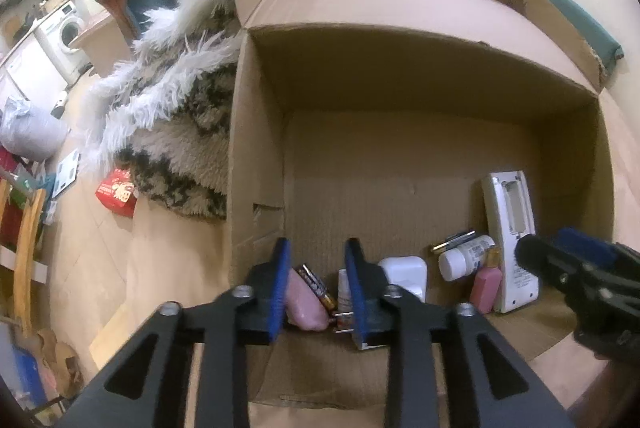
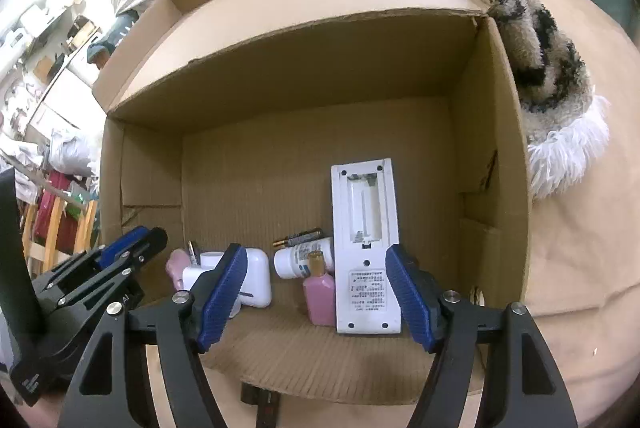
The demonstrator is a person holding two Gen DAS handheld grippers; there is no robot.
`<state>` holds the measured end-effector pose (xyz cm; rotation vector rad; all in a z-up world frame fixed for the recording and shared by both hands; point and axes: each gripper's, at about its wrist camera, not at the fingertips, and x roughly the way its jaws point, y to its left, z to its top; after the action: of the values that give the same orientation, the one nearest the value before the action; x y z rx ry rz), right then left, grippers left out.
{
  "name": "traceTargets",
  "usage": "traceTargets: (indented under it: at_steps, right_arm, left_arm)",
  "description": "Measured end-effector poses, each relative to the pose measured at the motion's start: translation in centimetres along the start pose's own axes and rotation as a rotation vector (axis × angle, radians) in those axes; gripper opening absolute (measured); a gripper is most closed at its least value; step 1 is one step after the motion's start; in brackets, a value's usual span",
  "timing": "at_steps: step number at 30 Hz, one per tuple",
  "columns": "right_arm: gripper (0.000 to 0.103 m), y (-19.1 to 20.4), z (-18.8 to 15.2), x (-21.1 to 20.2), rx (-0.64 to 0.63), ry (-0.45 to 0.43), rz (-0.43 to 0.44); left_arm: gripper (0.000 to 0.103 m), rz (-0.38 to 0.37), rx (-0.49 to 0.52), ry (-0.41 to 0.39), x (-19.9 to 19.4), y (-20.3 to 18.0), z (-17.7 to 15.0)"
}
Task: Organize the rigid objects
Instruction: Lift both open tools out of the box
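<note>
Your left gripper (image 1: 318, 292) sits low at the near left corner of the open brown cardboard box (image 1: 400, 83). Its 2 blue-padded fingers stand apart with a gap between them, nothing pinched. Seen through that gap: a pale pink rounded piece (image 1: 306, 302), a dark cylindrical battery with a gold end (image 1: 320, 286) leaning on it, and a small metal-pronged plug part (image 1: 343, 320) — what it belongs to is hidden behind the right finger.

Your right gripper (image 2: 316, 298) hovers at the near edge of the same box, fingers spread wide and empty. Between them, on the box floor:
- a white rectangular remote control lying back-up, battery bay uncovered (image 2: 366, 252), just inside the right finger.
- a small pink bottle with a gold cap (image 2: 320, 292), touching the remote's left side.
- a white pill bottle with a printed label, lying on its side (image 2: 304, 258), behind the pink bottle.
- a second dark battery (image 2: 298, 239), lying behind the pill bottle.
- a white rounded plastic charger block (image 2: 256, 280), partly behind the left finger.

All these rest along the near part of the box floor; the far part is bare cardboard. Outside the box, a shaggy cream-and-black rug (image 1: 188, 151) with a white fur throw (image 1: 160, 87) lies along its left wall, and a red carton (image 1: 118, 191) sits on the wooden floor (image 1: 100, 240) by the rug's near edge.
</note>
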<state>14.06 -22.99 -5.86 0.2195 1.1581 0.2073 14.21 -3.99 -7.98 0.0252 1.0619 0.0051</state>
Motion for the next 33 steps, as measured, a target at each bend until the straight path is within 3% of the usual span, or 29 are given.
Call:
traceTargets:
  at_steps: [8, 19, 23, 33]
  right_arm:
    - [0.076, -0.2, 0.0, 0.0, 0.014, -0.003, 0.001]
    - [0.076, -1.4, 0.2, -2.9, 0.069, -0.087, 0.041]
    - [0.076, -1.7, -0.6, -5.2, 0.120, -0.116, 0.128]
    - [0.076, -1.1, -4.1, -6.9, 0.054, -0.074, 0.122]
  left_arm:
    - [0.059, -0.059, 0.027, -0.017, -0.9, -1.0, -0.2]
    - [0.061, -0.086, 0.035, -0.047, -4.4, -1.2, -0.6]
    - [0.061, -0.069, 0.029, -0.034, -5.4, -1.0, -0.9]
    - [0.061, -0.044, -0.022, -0.018, -8.1, 1.1, -4.1]
